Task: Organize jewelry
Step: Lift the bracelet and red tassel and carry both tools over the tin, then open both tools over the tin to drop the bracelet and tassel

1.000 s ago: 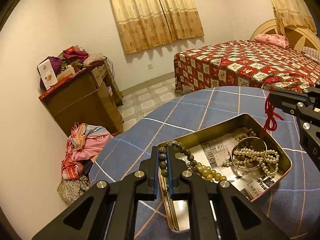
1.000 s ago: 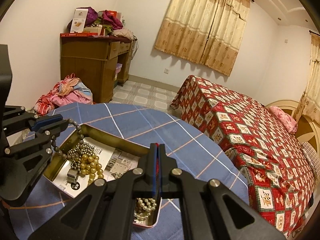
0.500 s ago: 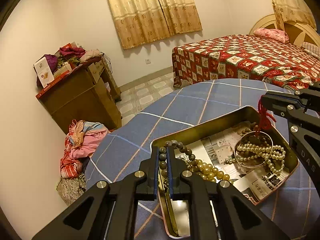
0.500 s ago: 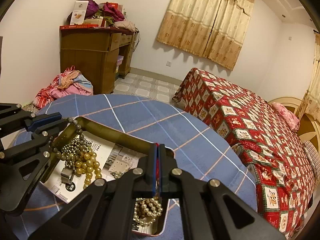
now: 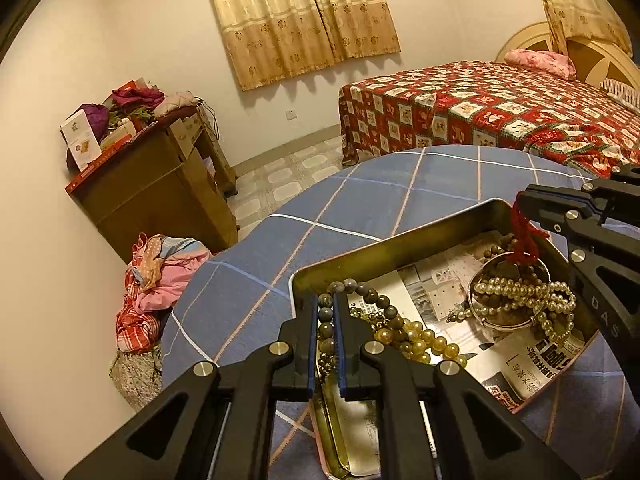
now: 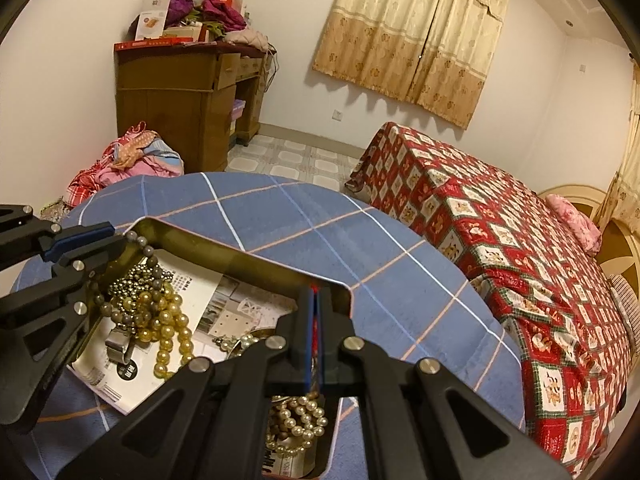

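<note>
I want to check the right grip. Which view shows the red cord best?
The left wrist view: the red cord hangs openly from the right gripper. In the right wrist view its own fingers hide all but a red sliver.

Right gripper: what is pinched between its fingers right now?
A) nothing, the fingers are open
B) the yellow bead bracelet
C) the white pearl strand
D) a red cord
D: the right gripper is shut on a red cord that hangs down over the tin, while the pearl strand lies loose inside.
</note>
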